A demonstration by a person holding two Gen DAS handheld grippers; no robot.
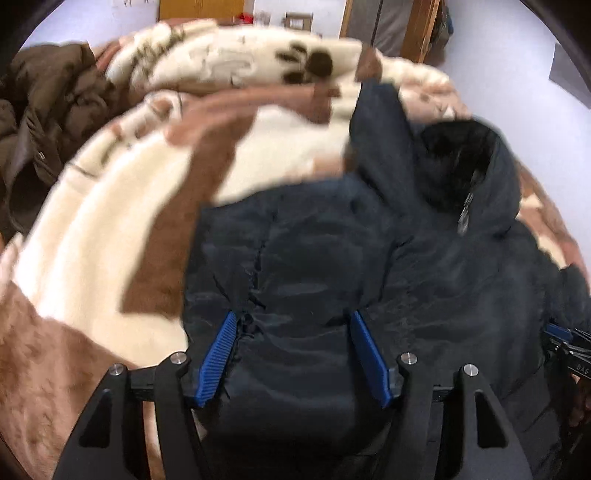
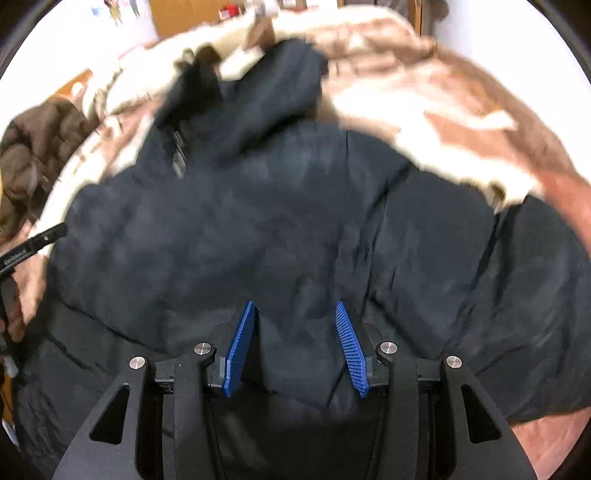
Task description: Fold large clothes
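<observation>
Evidently a fold was mid-way: the left gripper (image 1: 293, 319) and right gripper (image 2: 295, 308) each stood half-spread, bunching the dark jacket (image 1: 369, 258) between their pads. Ahead lay the blanket (image 1: 110, 221); next, carrying that edge forward together.

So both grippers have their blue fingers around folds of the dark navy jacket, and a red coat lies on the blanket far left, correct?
Not quite: the coat at far left is brown, not red, as the left wrist view shows. The rest holds: left gripper and right gripper both straddle the navy jacket on the blanket.

paw-print blanket (image 1: 110, 206) | brown coat (image 1: 44, 122) | wooden door (image 1: 201, 9)
</observation>
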